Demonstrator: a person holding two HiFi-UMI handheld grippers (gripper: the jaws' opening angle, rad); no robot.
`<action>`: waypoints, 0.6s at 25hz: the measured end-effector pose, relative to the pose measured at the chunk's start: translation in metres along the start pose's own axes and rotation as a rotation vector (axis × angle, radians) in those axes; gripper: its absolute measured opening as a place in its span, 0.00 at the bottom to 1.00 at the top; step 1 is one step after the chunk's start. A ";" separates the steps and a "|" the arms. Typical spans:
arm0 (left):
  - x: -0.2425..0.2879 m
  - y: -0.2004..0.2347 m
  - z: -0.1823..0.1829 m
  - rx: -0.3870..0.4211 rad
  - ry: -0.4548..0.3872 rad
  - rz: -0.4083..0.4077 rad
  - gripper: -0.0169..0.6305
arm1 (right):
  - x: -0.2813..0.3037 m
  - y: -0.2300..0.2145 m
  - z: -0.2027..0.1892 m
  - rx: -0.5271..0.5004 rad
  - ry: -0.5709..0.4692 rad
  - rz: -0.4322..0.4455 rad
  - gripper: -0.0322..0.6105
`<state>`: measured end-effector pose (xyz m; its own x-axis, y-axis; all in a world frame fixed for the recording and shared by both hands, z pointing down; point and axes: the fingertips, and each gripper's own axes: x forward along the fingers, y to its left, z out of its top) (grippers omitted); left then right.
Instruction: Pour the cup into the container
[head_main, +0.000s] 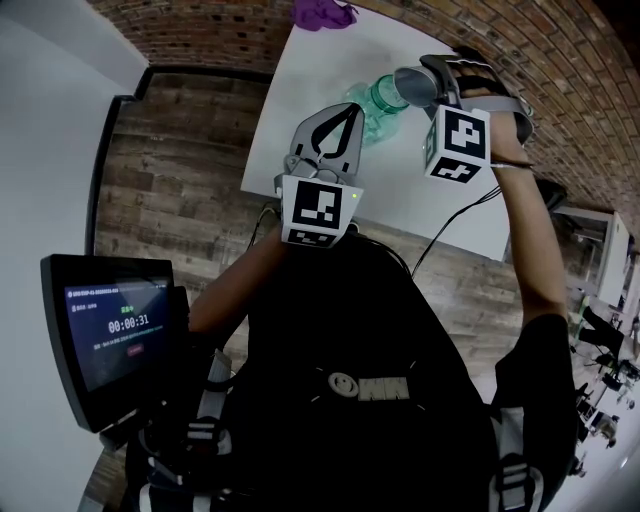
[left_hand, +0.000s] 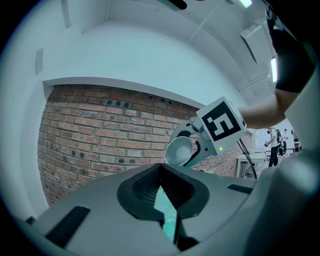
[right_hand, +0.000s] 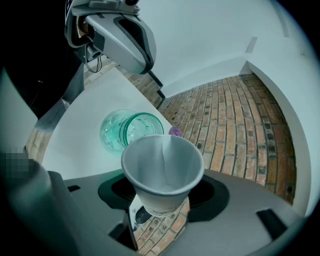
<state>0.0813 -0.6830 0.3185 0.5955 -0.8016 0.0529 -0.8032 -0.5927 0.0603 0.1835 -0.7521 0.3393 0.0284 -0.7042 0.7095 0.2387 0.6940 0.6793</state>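
While the left gripper (head_main: 338, 120) holds the green jar (head_main: 375, 100) above the table (head_main: 320, 60), the head view shows the right gripper (head_main: 432, 75) with the paper cup (head_main: 410, 85) tipped at its mouth. Left gripper view: jaws clamped on the jar. Right gripper view: jaws grip the cup, seemingly empty; pouring looks finished, so righting it comes next.

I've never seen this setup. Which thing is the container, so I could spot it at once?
Over the white table, the left claw holds it tilted: a see-through green jar. Its open mouth is turned toward a white paper cup; it alone is tinted and clear.
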 end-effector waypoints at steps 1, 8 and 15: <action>0.000 0.000 0.000 0.000 0.000 0.001 0.03 | 0.000 0.000 0.001 -0.001 -0.001 0.001 0.47; 0.001 0.001 0.001 0.000 -0.002 0.003 0.03 | 0.001 -0.001 0.000 -0.010 0.003 -0.003 0.47; 0.000 0.002 0.000 -0.005 0.000 0.008 0.03 | 0.000 -0.002 0.000 -0.018 0.003 -0.007 0.47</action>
<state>0.0803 -0.6842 0.3184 0.5887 -0.8066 0.0531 -0.8081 -0.5855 0.0648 0.1826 -0.7535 0.3380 0.0292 -0.7095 0.7041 0.2568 0.6861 0.6807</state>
